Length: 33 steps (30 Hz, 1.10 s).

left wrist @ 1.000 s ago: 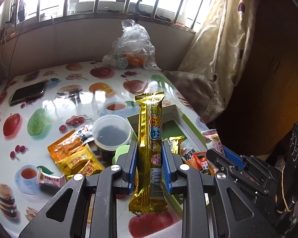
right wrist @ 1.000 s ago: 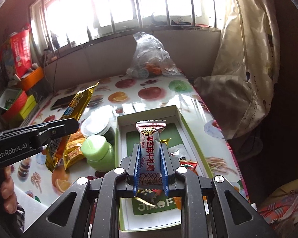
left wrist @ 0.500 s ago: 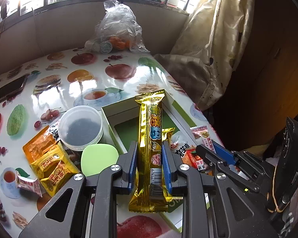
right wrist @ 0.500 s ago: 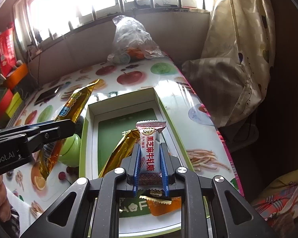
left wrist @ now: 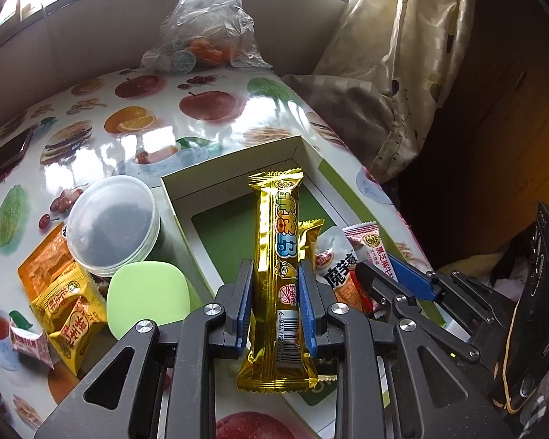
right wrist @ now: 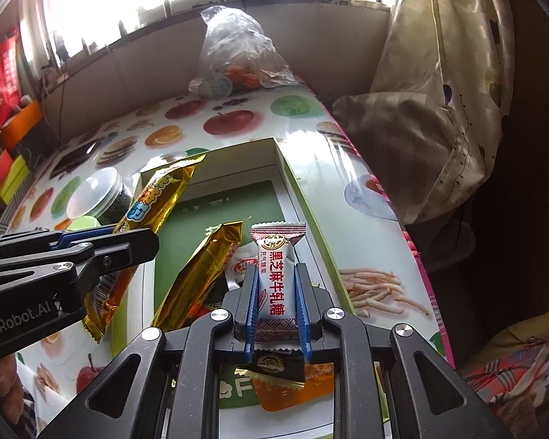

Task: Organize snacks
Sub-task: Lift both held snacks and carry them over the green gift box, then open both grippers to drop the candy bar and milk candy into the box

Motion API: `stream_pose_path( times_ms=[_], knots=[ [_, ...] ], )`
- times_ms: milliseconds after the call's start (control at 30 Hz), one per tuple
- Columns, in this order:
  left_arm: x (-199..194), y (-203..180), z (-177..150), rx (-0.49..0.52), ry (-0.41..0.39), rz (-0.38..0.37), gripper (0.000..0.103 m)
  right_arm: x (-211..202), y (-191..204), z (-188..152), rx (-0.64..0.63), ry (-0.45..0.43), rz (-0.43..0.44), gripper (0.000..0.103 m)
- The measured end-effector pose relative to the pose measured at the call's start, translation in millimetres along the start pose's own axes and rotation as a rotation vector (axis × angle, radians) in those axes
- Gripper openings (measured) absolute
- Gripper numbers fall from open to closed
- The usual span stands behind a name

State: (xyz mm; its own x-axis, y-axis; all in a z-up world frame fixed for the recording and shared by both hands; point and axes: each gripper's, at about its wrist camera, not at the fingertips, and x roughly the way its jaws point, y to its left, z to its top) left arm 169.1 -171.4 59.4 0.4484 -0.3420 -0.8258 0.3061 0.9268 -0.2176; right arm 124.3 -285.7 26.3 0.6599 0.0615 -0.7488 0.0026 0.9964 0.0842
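My left gripper [left wrist: 275,274] is shut on a long gold snack bar [left wrist: 279,241] and holds it upright over the near part of the green and white box [left wrist: 234,159]. It also shows in the right wrist view [right wrist: 142,234], bar [right wrist: 157,197] tilted. My right gripper [right wrist: 276,274] is shut on a white and red nougat candy [right wrist: 274,274] above the box's right side [right wrist: 300,190]. A second gold bar [right wrist: 201,274], an orange packet [right wrist: 292,387] and other wrapped snacks lie in the box.
Left of the box stand a clear-lidded jar [left wrist: 111,221] and a green lidded tub [left wrist: 146,298]. Orange and yellow snack packets [left wrist: 69,307] lie beside them. A plastic bag [left wrist: 208,25] sits at the far edge, a phone [left wrist: 3,155] at far left. Curtain [right wrist: 439,73] hangs right.
Both grippers have moved forward and lower over the box, each still holding its snack. The gold bar has come further over the box's interior.
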Motion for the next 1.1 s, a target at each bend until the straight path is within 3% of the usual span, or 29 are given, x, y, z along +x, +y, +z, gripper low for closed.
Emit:
stream_pose_path(
  times_ms=[633, 900, 1033, 1100],
  knots=[
    [13.1, -9.3, 1.6, 0.027, 0.031, 0.043, 0.024, 6.9, -0.9, -0.3, -0.005, -0.011, 0.000, 0.018],
    [14.2, -11.4, 1.3, 0.032, 0.032, 0.048, 0.025, 9.0, 2.2, -1.8, -0.015, -0.004, 0.001, 0.023],
    [13.2, -10.9, 1.2, 0.027, 0.029, 0.036, 0.040, 8.8, 2.8, -2.7, -0.016, -0.001, 0.001, 0.028],
    [12.4, -10.7, 0.9, 0.026, 0.026, 0.035, 0.040, 7.7, 2.6, -2.9, -0.011, -0.003, 0.007, 0.030]
  ],
)
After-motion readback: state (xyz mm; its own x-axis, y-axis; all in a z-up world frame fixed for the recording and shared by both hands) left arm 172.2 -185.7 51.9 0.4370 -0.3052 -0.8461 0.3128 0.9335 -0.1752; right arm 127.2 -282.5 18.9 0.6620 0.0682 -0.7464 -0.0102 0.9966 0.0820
